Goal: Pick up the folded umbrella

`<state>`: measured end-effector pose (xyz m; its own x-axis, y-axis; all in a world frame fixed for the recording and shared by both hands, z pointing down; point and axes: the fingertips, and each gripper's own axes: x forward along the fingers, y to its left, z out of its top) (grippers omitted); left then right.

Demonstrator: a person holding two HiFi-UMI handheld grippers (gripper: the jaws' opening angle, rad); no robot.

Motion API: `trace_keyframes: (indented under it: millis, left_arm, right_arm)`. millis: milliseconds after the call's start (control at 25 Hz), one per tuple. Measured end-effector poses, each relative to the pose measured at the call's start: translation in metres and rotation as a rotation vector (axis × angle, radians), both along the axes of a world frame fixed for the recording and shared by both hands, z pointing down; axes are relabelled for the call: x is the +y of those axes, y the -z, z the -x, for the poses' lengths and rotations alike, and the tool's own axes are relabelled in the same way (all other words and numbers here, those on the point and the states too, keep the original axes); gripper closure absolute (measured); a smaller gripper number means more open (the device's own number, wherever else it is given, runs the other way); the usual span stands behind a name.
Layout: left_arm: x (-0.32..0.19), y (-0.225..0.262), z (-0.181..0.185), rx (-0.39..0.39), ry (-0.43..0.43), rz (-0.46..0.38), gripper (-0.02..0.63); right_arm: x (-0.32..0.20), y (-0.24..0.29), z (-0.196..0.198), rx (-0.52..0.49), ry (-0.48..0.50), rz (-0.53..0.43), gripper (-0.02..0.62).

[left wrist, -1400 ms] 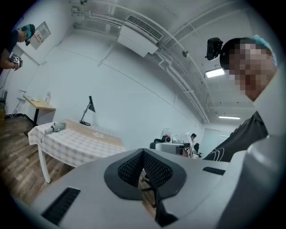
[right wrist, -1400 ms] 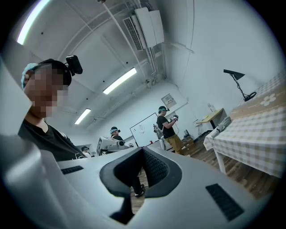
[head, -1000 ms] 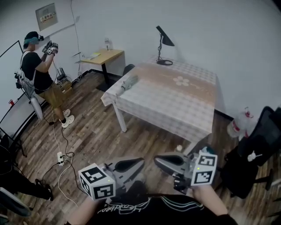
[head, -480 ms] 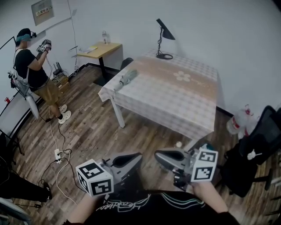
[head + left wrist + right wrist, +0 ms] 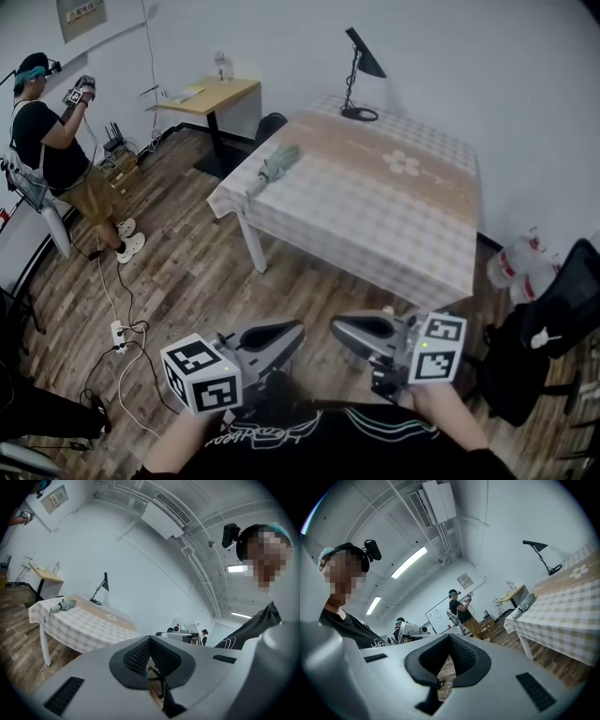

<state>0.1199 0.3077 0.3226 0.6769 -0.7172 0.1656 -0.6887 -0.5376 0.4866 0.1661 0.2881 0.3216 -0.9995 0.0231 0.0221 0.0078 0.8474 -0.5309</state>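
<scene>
The folded umbrella [image 5: 275, 167], grey-green, lies on the left corner of the table [image 5: 375, 234], which has a checked cloth. Both grippers hang low near my body, well short of the table, over the wood floor. My left gripper [image 5: 295, 328] is shut with nothing in it, and so is my right gripper [image 5: 337, 328]. In the left gripper view the umbrella [image 5: 61, 605] shows far off beyond the shut gripper [image 5: 150, 639]. The right gripper view has the umbrella [image 5: 528, 601] at the table's far corner, off to the right of the shut gripper [image 5: 450, 637].
A black lamp [image 5: 361, 70] stands at the table's back edge. A small wooden desk [image 5: 208, 97] and a person [image 5: 52, 141] are at the left. A black chair [image 5: 553, 319] and plastic bags [image 5: 520, 267] stand on the right. Cables [image 5: 117, 333] lie on the floor.
The view has shifted: the table and umbrella sit a little nearer and further right, and the person at the left has slid toward the corner. Both grippers stay shut and low.
</scene>
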Motion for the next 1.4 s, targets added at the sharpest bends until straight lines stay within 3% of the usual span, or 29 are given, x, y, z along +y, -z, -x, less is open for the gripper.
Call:
trace_keyframes:
  millis: [520,760,960,1400]
  left_arm:
    - [-0.138,-0.012,0.142,0.034,-0.056,0.050,0.609]
    - [-0.185,-0.026,0.197,0.008,-0.066,0.055,0.609]
    - [-0.214,-0.032,0.212,0.079,-0.116,0.075,0.609]
    - [-0.304,-0.055,0.211,0.039,-0.118,0.137,0.607]
  right_arm:
    - [-0.135,-0.011,0.134,0.044,-0.092,0.084,0.583]
    - [-0.177,-0.016,0.184,0.053,-0.128,0.096,0.583]
    - [-0.202,-0.023,0.200,0.068,-0.156,0.106,0.583]
    - [-0.292,-0.041,0.195,0.027,-0.202,0.164,0.583]
